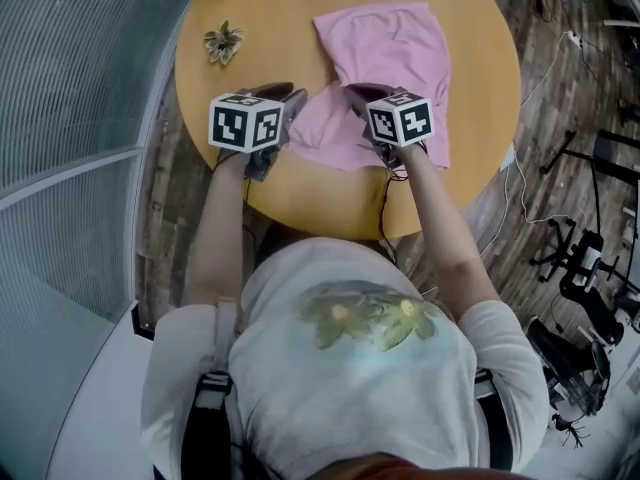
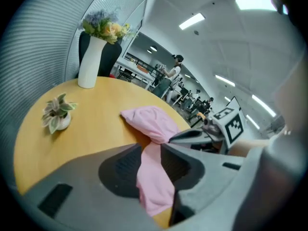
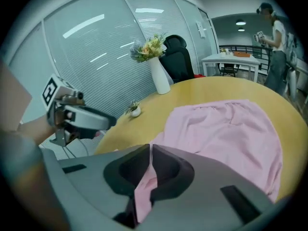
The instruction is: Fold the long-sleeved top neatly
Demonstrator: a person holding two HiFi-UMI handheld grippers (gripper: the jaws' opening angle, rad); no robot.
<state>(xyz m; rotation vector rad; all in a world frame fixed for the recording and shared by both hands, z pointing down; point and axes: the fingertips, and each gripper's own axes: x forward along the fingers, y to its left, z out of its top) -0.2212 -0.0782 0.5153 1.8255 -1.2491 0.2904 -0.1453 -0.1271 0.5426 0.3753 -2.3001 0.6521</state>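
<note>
A pink long-sleeved top [image 1: 385, 53] lies rumpled on the round wooden table [image 1: 270, 28], bunched toward its near edge. My left gripper [image 1: 292, 103] is at the garment's near left part. In the left gripper view a strip of pink fabric [image 2: 154, 177] runs through the gap of that gripper [image 2: 151, 146], whose jaws stand apart and loose around it. My right gripper [image 1: 358, 96] is at the near middle of the top. In the right gripper view its jaws [image 3: 150, 147] meet at the tips, pinching a fold of the fabric [image 3: 144, 191].
A small potted succulent [image 1: 223, 41] sits at the table's left. A white vase with flowers [image 2: 90, 64] stands at the far edge. Slatted glass walls curve round the left. Cables and stands lie on the floor at right. A person stands in the background.
</note>
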